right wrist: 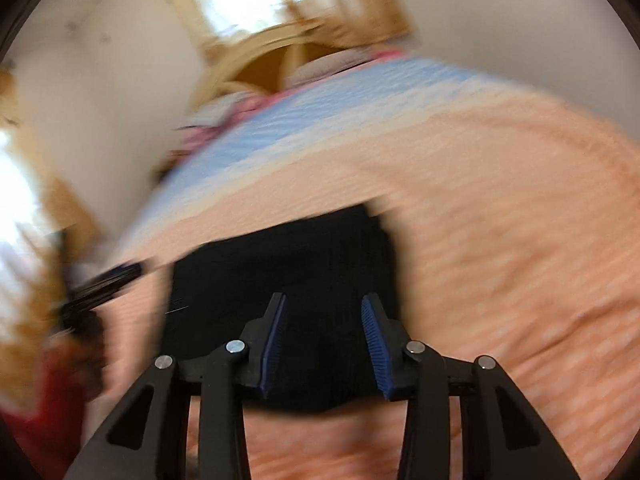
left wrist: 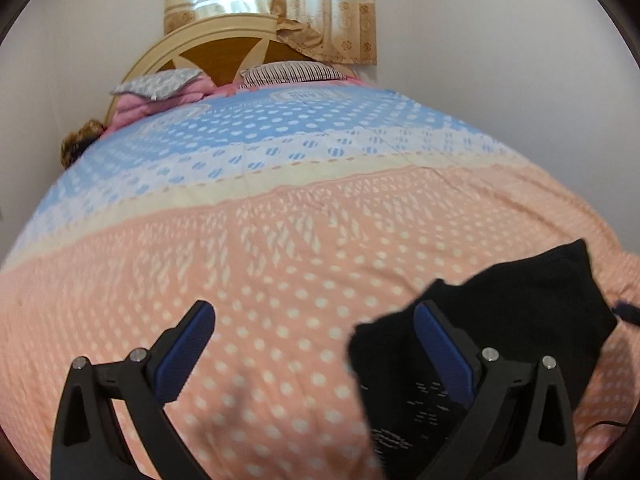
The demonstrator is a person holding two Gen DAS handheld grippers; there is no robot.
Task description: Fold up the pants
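The black pants (left wrist: pixel 512 320) lie folded into a compact bundle on the bed's pink dotted cover (left wrist: pixel 280 280). In the left wrist view they are at the lower right, under the right finger. My left gripper (left wrist: pixel 316 316) is open wide and empty, its left finger over bare cover. In the right wrist view, which is blurred, the pants (right wrist: pixel 288 264) show as a dark rectangle just ahead. My right gripper (right wrist: pixel 324 308) is open above the near edge of the pants and holds nothing.
The bed cover turns blue and white (left wrist: pixel 280 132) toward the headboard (left wrist: pixel 224 52). Pillows (left wrist: pixel 292 70) and pink bedding (left wrist: pixel 132 108) lie at the head. A curtained window (left wrist: pixel 272 4) is behind. The other gripper (right wrist: pixel 100 284) shows blurred at the left.
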